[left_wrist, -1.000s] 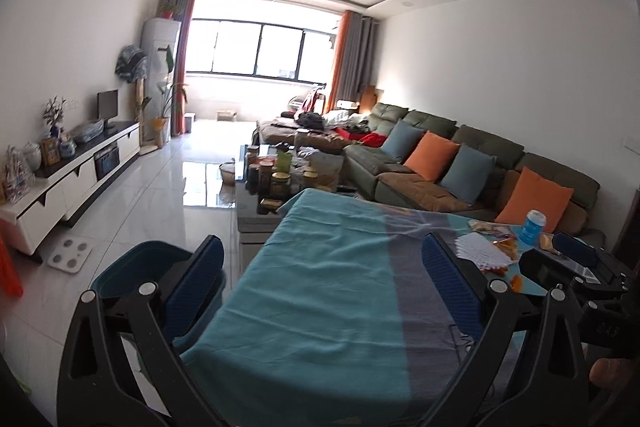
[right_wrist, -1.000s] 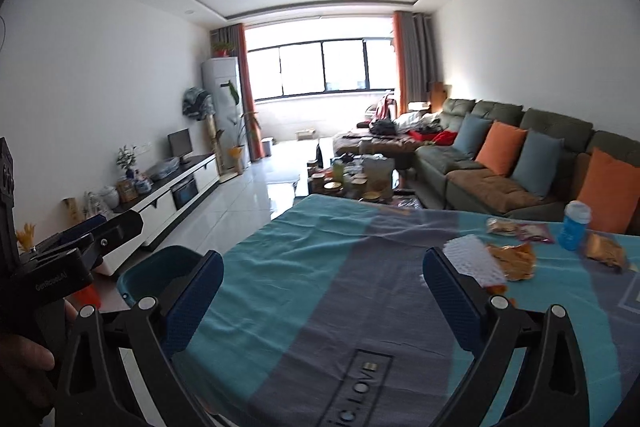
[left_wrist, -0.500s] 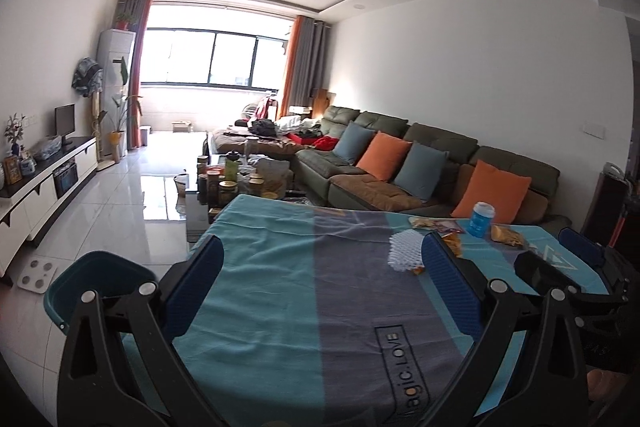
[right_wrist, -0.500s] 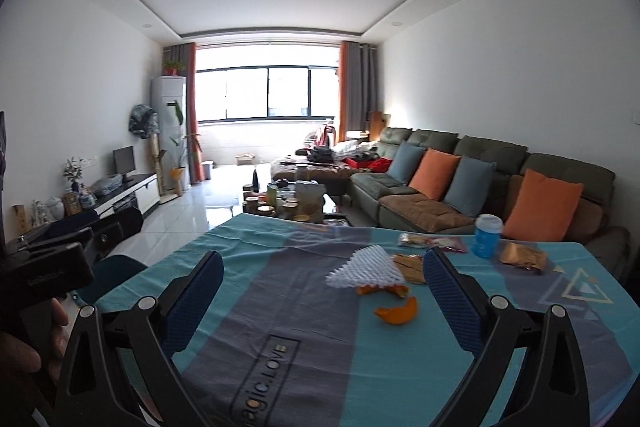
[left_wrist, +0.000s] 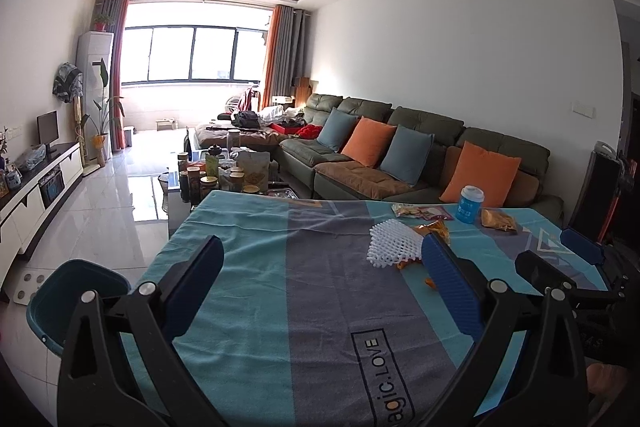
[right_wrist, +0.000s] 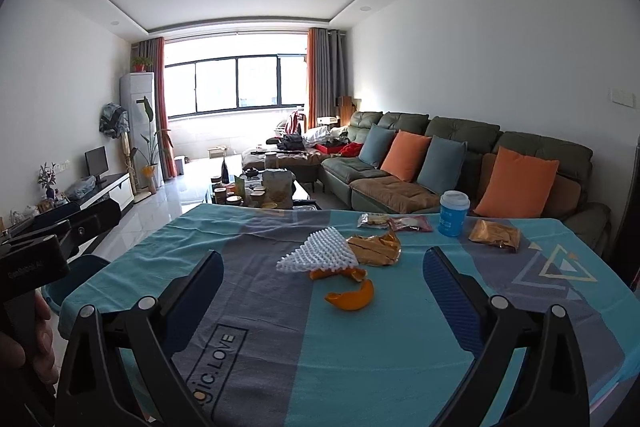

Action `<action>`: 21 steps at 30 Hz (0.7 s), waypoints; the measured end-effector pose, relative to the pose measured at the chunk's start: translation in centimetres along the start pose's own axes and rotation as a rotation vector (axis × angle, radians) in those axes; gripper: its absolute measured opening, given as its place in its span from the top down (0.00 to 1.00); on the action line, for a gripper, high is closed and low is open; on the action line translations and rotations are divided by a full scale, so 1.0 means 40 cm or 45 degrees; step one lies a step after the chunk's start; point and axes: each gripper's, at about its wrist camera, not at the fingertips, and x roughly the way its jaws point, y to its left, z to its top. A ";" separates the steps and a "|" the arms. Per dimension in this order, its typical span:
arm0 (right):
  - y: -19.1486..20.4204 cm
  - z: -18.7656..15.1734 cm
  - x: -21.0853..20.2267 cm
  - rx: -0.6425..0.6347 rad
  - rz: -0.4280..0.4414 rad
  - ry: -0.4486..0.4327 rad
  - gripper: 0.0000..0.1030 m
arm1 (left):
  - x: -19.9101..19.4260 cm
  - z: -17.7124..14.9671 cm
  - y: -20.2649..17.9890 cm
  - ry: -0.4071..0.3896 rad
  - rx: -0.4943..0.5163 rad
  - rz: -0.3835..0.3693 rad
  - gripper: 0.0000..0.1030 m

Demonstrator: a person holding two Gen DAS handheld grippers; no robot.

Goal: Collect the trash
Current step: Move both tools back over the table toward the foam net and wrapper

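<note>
Trash lies on a table covered by a teal and grey cloth [right_wrist: 280, 355]: a white foam net [right_wrist: 318, 253], orange peel [right_wrist: 352, 295], a crumpled gold wrapper [right_wrist: 376, 249], two flat snack packets [right_wrist: 394, 222], another gold wrapper [right_wrist: 495, 233] and a blue cup [right_wrist: 453, 213]. A teal bin [left_wrist: 70, 301] stands on the floor at the table's left end. My right gripper [right_wrist: 320, 295] is open above the cloth, short of the peel. My left gripper [left_wrist: 320, 285] is open and empty, with the foam net [left_wrist: 392, 247] ahead to its right.
A green sofa [right_wrist: 460, 163] with orange and blue cushions runs along the right wall. A coffee table crowded with jars [left_wrist: 218, 177] stands beyond the table. A white TV cabinet [left_wrist: 36, 183] lines the left wall, with shiny tiled floor between. A hand [right_wrist: 24, 355] holds the left gripper.
Both views have swung to the right, bringing the trash towards the middle. Both grippers stay open and empty.
</note>
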 end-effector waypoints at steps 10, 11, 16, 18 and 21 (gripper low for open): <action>-0.099 -0.026 0.087 0.073 -0.056 0.121 0.06 | 0.146 -0.003 -0.061 0.118 0.048 -0.074 0.05; -0.112 -0.025 0.098 0.079 -0.061 0.133 0.06 | 0.166 -0.003 -0.070 0.131 0.055 -0.084 0.05; -0.166 -0.025 0.164 0.071 -0.083 0.210 0.06 | 0.273 -0.008 -0.117 0.203 0.081 -0.129 0.05; -0.175 -0.026 0.189 0.067 -0.076 0.240 0.06 | 0.317 -0.007 -0.130 0.232 0.084 -0.135 0.05; -0.177 -0.034 0.233 0.048 -0.054 0.297 0.06 | 0.377 -0.005 -0.149 0.267 0.083 -0.142 0.05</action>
